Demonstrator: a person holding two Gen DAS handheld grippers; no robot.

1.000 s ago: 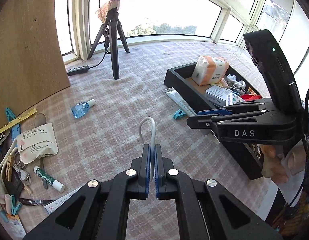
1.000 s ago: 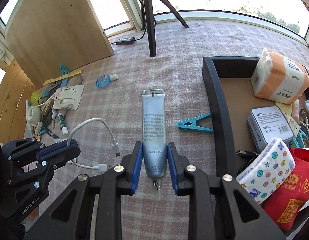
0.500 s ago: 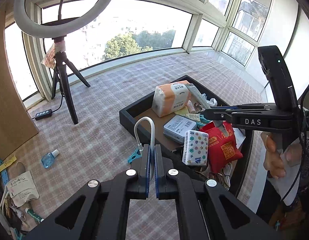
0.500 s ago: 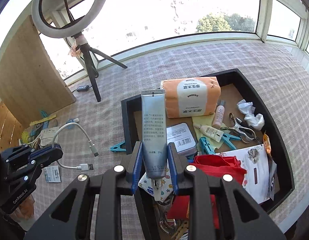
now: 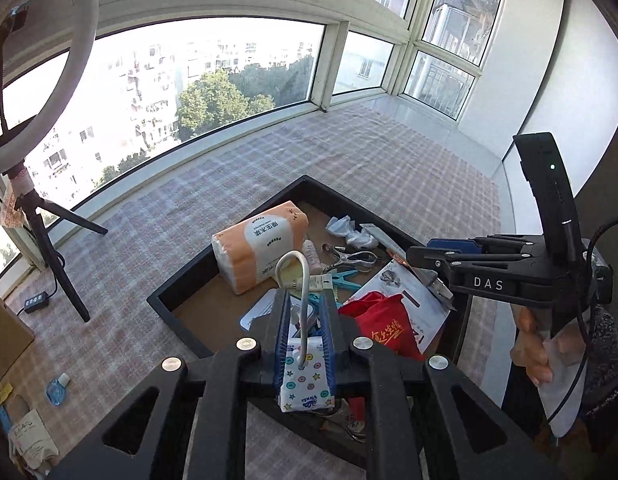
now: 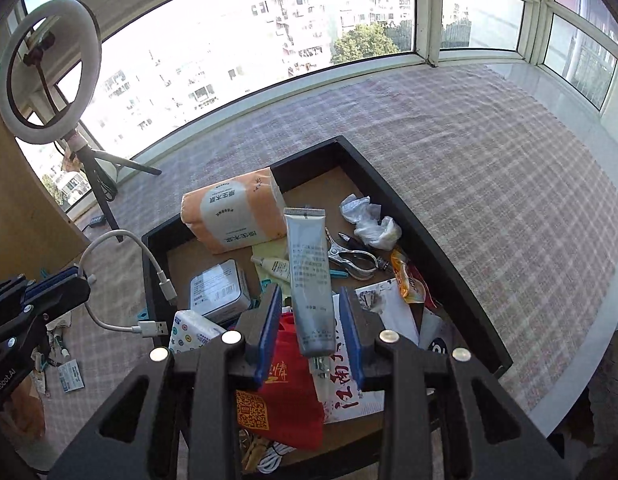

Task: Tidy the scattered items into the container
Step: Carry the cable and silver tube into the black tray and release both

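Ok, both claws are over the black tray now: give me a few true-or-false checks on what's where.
1. A silver tube sits between the right claw pads. True; the jaws are opening, gaps show on both sides.
2. The left claw carries a blue clothespin. False: a white USB cable.
3. The orange tissue pack lies inside the black tray. True.
4. The tray is empty. False: it holds a tin, red pouch and more.
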